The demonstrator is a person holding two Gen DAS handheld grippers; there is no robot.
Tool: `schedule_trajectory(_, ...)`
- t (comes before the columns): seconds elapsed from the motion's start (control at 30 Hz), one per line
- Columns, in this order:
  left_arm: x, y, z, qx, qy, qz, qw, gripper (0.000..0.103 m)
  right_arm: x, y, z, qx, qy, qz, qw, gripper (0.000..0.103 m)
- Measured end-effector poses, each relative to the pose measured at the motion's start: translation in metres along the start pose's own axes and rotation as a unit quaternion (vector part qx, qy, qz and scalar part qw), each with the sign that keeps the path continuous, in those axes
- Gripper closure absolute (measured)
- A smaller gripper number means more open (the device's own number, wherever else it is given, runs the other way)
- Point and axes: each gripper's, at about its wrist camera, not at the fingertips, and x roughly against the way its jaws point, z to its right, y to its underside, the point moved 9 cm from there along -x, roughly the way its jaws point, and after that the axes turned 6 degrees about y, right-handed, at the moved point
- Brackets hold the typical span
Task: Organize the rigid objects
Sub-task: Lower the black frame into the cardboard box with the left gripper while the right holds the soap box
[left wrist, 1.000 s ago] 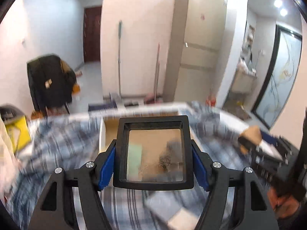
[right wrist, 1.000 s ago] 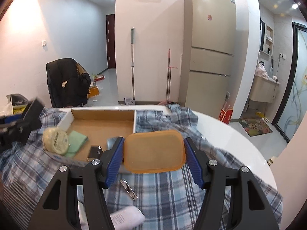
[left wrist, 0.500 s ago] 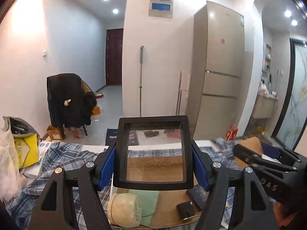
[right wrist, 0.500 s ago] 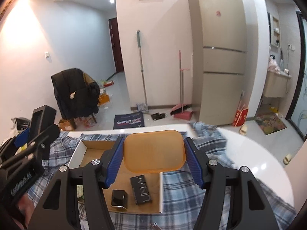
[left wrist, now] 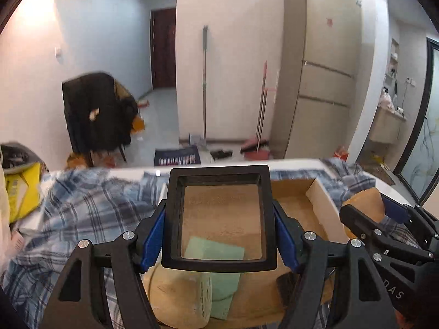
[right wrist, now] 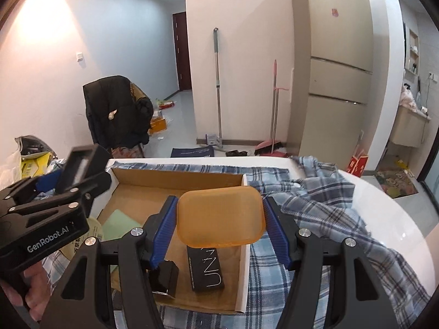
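My left gripper [left wrist: 219, 235] is shut on a black square frame with a clear pane [left wrist: 219, 219], held over the left part of the open cardboard box [left wrist: 322, 197]. My right gripper [right wrist: 219, 230] is shut on an orange translucent lid [right wrist: 221, 215], held over the box [right wrist: 175, 179] near its right wall. Inside the box lie a green pad [right wrist: 120, 224], a black rectangular case with white letters [right wrist: 205, 270], a small black cube [right wrist: 164, 277] and a pale round roll [left wrist: 181, 298]. In the right wrist view the left gripper [right wrist: 82, 164] shows at the left with the frame.
The box sits on a blue plaid cloth [right wrist: 315, 213] over a white round table [right wrist: 397, 219]. A yellow bag [left wrist: 22, 189] lies at the table's left. Beyond stand a chair with a dark jacket [right wrist: 118, 112], a mop, a broom and a beige fridge [right wrist: 334, 63].
Both grippers have sunk and come closer over the box, each keeping its grip; the box contents now lie right beneath the frame and the lid.
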Motion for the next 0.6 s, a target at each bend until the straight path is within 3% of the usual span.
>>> schedule_trajectory(0.1,-0.012,0.008,-0.001,0.01,0.021,-0.033,0.9992,0.031,-0.009,0.01,0.003,-0.004,-0.003,-0.02,1.0,0.042)
schedule_trajectory(0.27,-0.028,0.022,0.0,0.015,0.026,-0.072,0.997,0.031,-0.021,0.023,0.005,-0.018,-0.021,-0.052,0.998,0.042)
schedule_trajectory(0.6,-0.035,0.027,0.006,-0.007,0.015,-0.066,0.9977,0.031,-0.027,0.031,-0.003,0.005,-0.023,-0.065,0.998,0.042)
